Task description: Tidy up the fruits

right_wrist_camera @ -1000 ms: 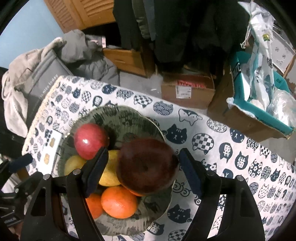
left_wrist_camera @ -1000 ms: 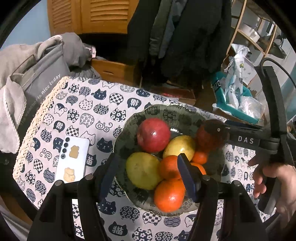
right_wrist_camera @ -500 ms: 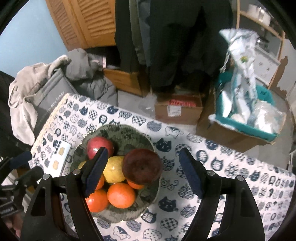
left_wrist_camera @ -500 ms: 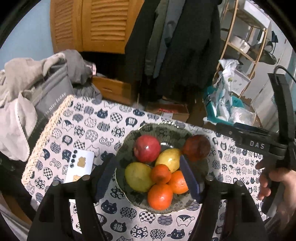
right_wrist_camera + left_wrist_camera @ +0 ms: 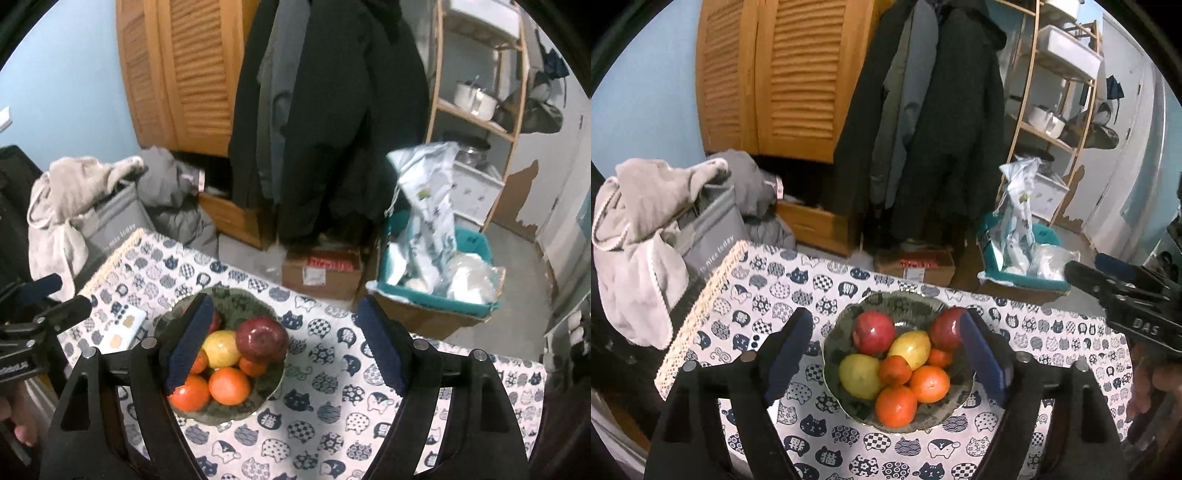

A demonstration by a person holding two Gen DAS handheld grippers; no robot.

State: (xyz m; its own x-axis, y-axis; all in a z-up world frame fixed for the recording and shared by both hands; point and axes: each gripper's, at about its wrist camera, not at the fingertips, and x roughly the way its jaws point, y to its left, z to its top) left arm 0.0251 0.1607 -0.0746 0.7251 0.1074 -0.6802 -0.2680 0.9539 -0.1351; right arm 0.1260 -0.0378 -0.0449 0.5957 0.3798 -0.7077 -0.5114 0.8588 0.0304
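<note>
1. Sitting in the middle of the desk point(image 5: 1071, 332) is a green bowl point(image 5: 834, 354) full of fruit.
2. Inside the bowl are two red apples point(image 5: 873, 331), two yellow pears point(image 5: 860, 376) and some oranges point(image 5: 929, 383).
3. Beside the bowl lies a white phone point(image 5: 123, 328).
4. Above the bowl, the left gripper point(image 5: 882, 354) has jaws opening, holding nothing.
5. Also above the bowl, the right gripper point(image 5: 280, 343) has jaws wide apart and empty.
</note>
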